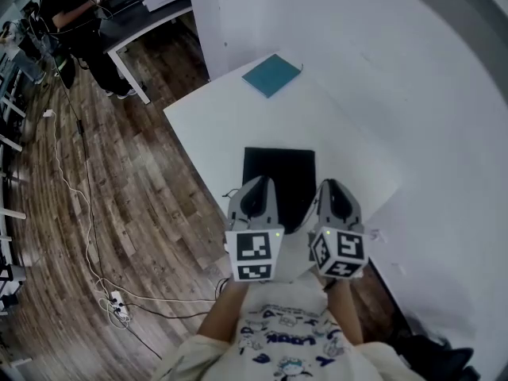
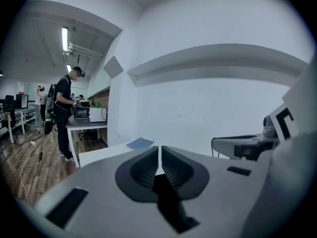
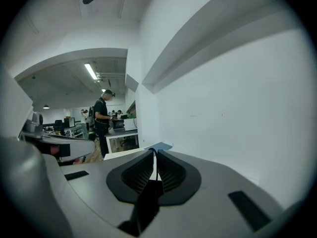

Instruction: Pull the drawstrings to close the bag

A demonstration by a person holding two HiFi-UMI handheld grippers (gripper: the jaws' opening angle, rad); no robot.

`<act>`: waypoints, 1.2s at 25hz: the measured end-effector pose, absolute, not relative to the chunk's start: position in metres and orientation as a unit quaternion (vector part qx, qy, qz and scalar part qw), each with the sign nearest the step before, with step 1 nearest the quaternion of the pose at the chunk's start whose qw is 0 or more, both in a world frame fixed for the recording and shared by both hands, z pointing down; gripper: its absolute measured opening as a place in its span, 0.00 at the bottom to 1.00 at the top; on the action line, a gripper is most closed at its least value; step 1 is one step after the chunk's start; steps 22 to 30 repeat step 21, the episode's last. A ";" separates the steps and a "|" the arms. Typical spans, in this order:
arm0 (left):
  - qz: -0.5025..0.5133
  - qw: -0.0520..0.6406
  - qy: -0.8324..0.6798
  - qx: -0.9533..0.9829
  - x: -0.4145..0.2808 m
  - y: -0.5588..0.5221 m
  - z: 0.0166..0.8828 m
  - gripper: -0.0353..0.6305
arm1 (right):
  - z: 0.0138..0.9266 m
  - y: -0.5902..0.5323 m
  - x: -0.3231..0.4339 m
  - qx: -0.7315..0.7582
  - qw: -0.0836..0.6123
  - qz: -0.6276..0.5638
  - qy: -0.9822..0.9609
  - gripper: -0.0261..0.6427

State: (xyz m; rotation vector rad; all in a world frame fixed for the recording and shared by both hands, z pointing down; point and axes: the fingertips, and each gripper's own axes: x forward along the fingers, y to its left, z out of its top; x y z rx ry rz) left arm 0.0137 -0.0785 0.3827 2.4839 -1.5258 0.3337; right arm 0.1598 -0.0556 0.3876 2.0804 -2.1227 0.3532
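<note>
A flat black bag (image 1: 279,169) lies on the white table (image 1: 210,121), its near end under my two grippers. My left gripper (image 1: 255,184) sits over the bag's near left corner. A thin cord (image 1: 230,192) curls just left of it. In the left gripper view, that gripper (image 2: 159,155) has its jaws drawn to a hair-thin slit, and no cord shows between the pads. My right gripper (image 1: 332,186) is at the near right corner. In the right gripper view, it (image 3: 155,157) is shut on a thin dark drawstring (image 3: 155,153) that runs up between the pads.
A blue notebook (image 1: 271,75) lies at the table's far end by the white wall. A person (image 1: 75,14) stands at a dark desk (image 1: 151,18) at the far left. Cables (image 1: 79,197) trail over the wooden floor to the left.
</note>
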 end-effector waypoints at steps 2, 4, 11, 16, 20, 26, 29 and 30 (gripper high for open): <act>0.115 0.102 -0.518 0.841 0.014 -0.078 0.383 0.08 | 0.387 -0.055 0.161 0.694 0.072 0.118 -0.706 0.08; 0.116 0.101 -0.518 0.841 0.014 -0.079 0.383 0.08 | 0.388 -0.056 0.161 0.694 0.072 0.118 -0.706 0.08; 0.119 0.098 -0.520 0.840 0.012 -0.081 0.382 0.08 | 0.387 -0.057 0.162 0.697 0.075 0.117 -0.703 0.08; 0.121 0.097 -0.521 0.840 0.012 -0.081 0.384 0.08 | 0.389 -0.056 0.166 0.701 0.077 0.119 -0.699 0.08; 0.121 0.096 -0.522 0.839 0.010 -0.082 0.385 0.08 | 0.390 -0.056 0.168 0.704 0.078 0.120 -0.696 0.08; 0.121 0.096 -0.523 0.838 0.010 -0.083 0.385 0.08 | 0.390 -0.056 0.168 0.704 0.077 0.120 -0.696 0.08; 0.121 0.096 -0.523 0.838 0.010 -0.083 0.385 0.08 | 0.390 -0.056 0.168 0.704 0.077 0.120 -0.696 0.08; 0.121 0.096 -0.523 0.838 0.010 -0.083 0.385 0.08 | 0.390 -0.056 0.168 0.704 0.077 0.120 -0.696 0.08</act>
